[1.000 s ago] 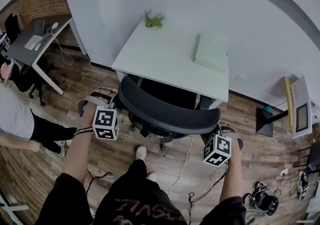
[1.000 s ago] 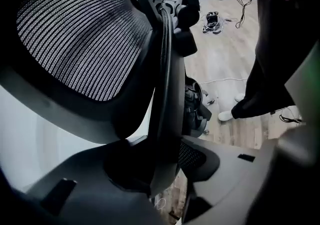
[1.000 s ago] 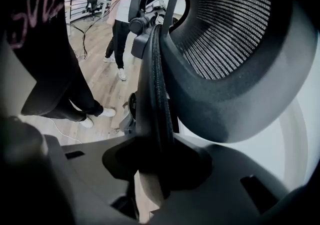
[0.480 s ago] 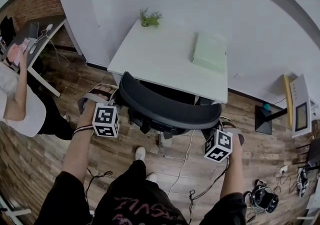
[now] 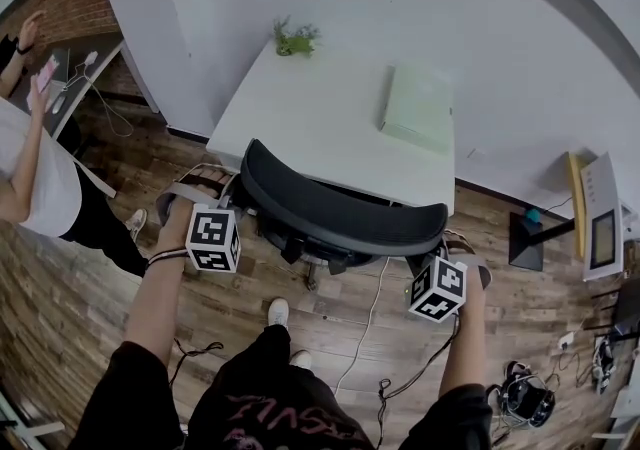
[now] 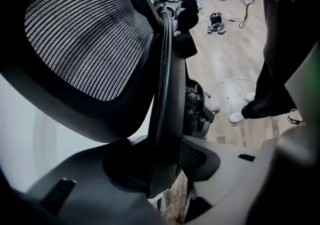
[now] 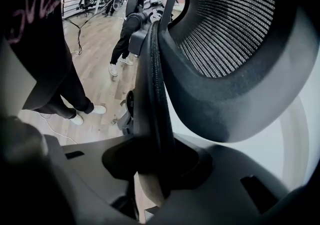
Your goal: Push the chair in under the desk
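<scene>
The left gripper (image 5: 237, 206) is clamping the left edge of the office chair's (image 5: 335, 238) backrest (image 5: 340, 216). In the left gripper view the dark rim of the backrest (image 6: 162, 119) is running down between the two jaws and sitting in the gap, with the jaws closing on it from both sides. The right gripper (image 5: 433, 256) is doing the same at the right edge. In the right gripper view the rim and its mesh border (image 7: 152, 119) are passing between the jaws, which are pinching it.

The person is standing behind the chair with both arms reaching forward. One white shoe (image 5: 279, 313) is showing on the wood floor (image 5: 330, 338). The chair is facing the white desk (image 5: 320, 128). Its curved backrest is lying just in front of the desk's near edge, and the seat is mostly hiding beneath the backrest and the desktop.

On the desk, a small green plant (image 5: 296, 38) is standing at the far edge and a pale green flat item (image 5: 420, 106) is lying toward the right side. A white cable (image 5: 372, 303) is trailing across the floor below the chair. Another person (image 5: 40, 178) is standing at the left, well apart from the chair.
</scene>
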`<state>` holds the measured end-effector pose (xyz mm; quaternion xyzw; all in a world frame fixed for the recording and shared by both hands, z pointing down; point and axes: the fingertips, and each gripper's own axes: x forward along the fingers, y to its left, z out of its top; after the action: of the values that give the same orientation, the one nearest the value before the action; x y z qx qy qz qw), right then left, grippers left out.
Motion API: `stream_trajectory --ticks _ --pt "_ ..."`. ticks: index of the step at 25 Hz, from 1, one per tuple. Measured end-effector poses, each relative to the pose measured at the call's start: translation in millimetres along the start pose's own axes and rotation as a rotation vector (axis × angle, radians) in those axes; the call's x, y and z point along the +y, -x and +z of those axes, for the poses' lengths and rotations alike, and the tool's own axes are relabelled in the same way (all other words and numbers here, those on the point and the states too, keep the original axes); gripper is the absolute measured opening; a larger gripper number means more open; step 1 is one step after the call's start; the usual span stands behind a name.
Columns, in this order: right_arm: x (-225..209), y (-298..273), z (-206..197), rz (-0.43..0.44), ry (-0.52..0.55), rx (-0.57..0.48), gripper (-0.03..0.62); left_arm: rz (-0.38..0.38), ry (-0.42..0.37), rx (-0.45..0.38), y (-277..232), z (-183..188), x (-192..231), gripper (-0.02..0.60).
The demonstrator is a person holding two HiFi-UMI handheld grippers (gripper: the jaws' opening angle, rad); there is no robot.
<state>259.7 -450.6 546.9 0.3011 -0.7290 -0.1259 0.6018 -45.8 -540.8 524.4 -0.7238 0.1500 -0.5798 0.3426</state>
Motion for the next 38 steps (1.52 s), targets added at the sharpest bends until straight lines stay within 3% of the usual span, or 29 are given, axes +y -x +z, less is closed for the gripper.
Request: stream_trajectory --ticks 13,31,38 --pt "-29.2 -17.8 -12.6 -0.011 -0.013 0.016 0.141 -0.01 -0.002 -0.017 -27.8 7.3 26.8 0.186" --pt "-40.6 -24.1 -18.5 -0.019 -0.006 0.018 0.143 -0.02 0.015 -0.026 -36.5 11.8 31.3 0.189" --pt "-42.1 -24.4 -19.9 -0.058 -0.036 0.012 0.164 0.002 0.018 -0.037 -34.3 12.2 31.7 0.196"
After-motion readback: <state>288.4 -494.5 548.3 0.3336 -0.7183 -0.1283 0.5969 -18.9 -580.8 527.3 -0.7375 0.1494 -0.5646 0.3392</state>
